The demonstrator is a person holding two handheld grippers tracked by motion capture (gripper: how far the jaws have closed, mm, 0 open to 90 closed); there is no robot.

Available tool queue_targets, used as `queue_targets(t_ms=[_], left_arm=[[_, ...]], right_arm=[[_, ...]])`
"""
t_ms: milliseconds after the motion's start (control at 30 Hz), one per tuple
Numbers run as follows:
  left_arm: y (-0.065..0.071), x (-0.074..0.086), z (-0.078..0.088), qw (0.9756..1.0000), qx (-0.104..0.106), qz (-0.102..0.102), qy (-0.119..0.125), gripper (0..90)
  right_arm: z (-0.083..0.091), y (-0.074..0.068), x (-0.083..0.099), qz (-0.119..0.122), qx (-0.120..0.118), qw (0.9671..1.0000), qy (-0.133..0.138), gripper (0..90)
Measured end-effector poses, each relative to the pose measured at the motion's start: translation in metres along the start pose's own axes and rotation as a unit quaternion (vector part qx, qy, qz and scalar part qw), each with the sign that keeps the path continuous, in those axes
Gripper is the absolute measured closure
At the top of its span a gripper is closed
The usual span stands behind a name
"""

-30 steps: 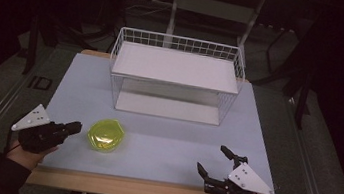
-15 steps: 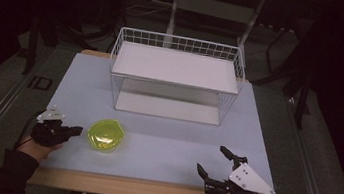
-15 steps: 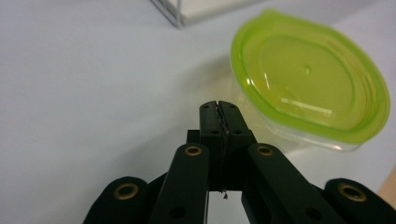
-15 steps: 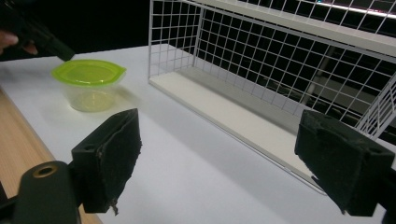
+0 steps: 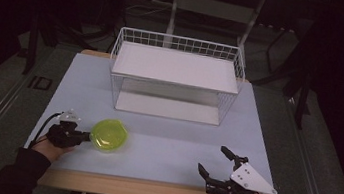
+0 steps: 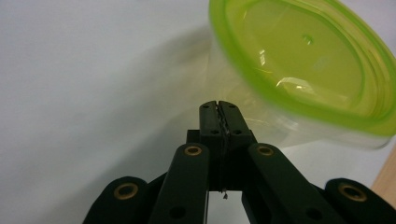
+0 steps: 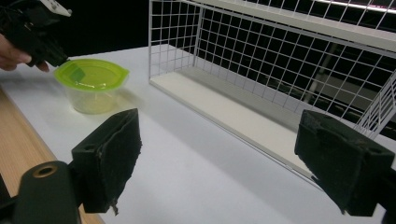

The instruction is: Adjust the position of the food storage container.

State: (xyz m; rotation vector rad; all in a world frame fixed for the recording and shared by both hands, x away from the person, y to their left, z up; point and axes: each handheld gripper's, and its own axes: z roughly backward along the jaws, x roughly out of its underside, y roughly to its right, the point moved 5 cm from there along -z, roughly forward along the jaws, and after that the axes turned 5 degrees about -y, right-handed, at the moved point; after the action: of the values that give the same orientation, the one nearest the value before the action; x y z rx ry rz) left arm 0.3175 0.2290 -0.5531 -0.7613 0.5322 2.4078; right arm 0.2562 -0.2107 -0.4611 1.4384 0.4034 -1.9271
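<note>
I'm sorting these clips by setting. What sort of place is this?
Probably a lab or studio set up for recording, not a home: a lit table in a dark room, a wire rack and a lidded tub as props, and stands and cables on the floor behind.

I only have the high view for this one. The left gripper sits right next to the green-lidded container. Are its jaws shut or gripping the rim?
Observer: In the left gripper view, the left gripper has its jaws pressed together with nothing between them, tips just short of the container wall, below the lid's rim.
Operator: Is the container itself green, or just the lid?
Observer: The right gripper view shows a clear tub under a green lid.
Operator: And the right gripper?
Observer: The right gripper stands wide open, nothing between its pads, pointing toward the white wire rack.
Operator: Anything on the rack's lower shelf?
Observer: From the right gripper view, the part of the lower shelf in sight is bare.
</note>
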Motion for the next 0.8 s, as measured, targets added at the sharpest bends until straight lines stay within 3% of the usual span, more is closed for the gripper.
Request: queue_targets(t_ms=[467, 800], left_arm=[[0.035, -0.027, -0.032, 0.9986, 0.031, -0.038, -0.018, 89.9], [0.06, -0.047, -0.056, 0.997, 0.053, -0.053, -0.018, 89.9]], right_arm=[[0.001, 0.002, 0.001, -0.003, 0.001, 1.0, -0.003, 14.2], [0.001, 0.003, 0.003, -0.007, -0.001, 0.9999, -0.008, 14.2]])
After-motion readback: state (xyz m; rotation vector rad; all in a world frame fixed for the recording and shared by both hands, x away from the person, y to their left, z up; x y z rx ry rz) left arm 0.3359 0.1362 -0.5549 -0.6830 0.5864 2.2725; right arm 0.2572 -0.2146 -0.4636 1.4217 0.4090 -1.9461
